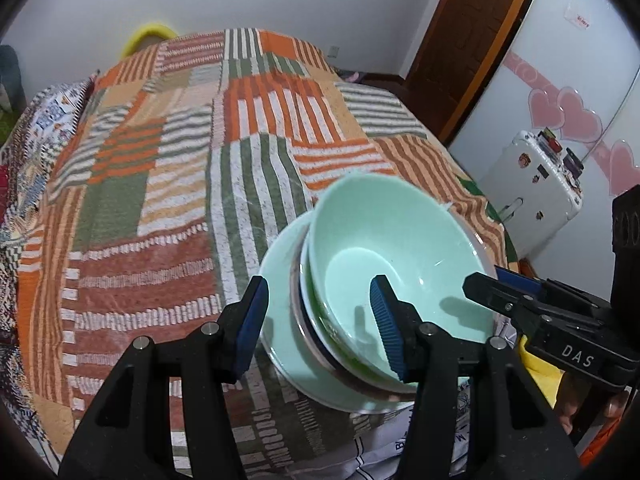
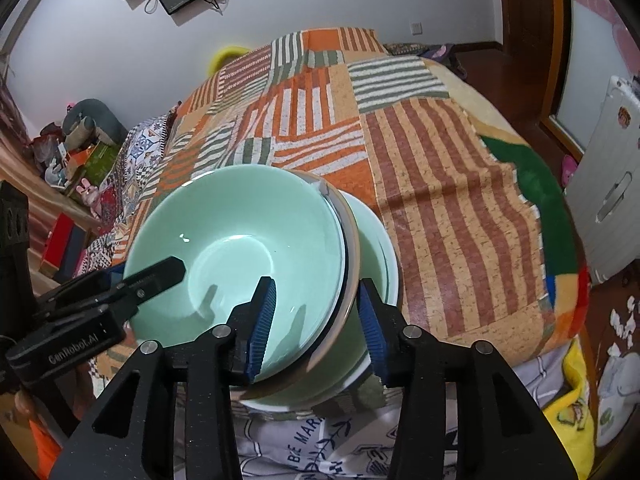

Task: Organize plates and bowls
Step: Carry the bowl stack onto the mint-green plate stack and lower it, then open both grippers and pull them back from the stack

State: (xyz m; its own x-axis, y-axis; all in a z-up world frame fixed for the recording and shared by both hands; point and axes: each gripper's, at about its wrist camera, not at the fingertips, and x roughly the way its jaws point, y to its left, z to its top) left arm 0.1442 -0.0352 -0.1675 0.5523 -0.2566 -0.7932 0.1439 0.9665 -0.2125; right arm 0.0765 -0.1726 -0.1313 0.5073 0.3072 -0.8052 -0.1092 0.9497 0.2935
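Observation:
A stack of dishes sits near the front edge of the bed: a pale green bowl (image 1: 384,248) on top, nested in other bowls, over a pale green plate (image 1: 280,320). My left gripper (image 1: 318,326) straddles the left rim of the stack, one finger inside the top bowl, one outside over the plate; its jaws stand apart. My right gripper (image 2: 316,324) straddles the right rim of the stack (image 2: 240,236) the same way, with a gap between its pads and the rims. Each gripper shows in the other's view: the right gripper (image 1: 504,292) and the left gripper (image 2: 160,276).
A striped patchwork blanket (image 1: 200,160) covers the bed. A white case (image 1: 532,184) stands on the floor to the right beside a wooden door (image 1: 472,40). A printed cloth (image 2: 304,440) hangs at the front edge. Clutter and toys (image 2: 80,160) lie at the left.

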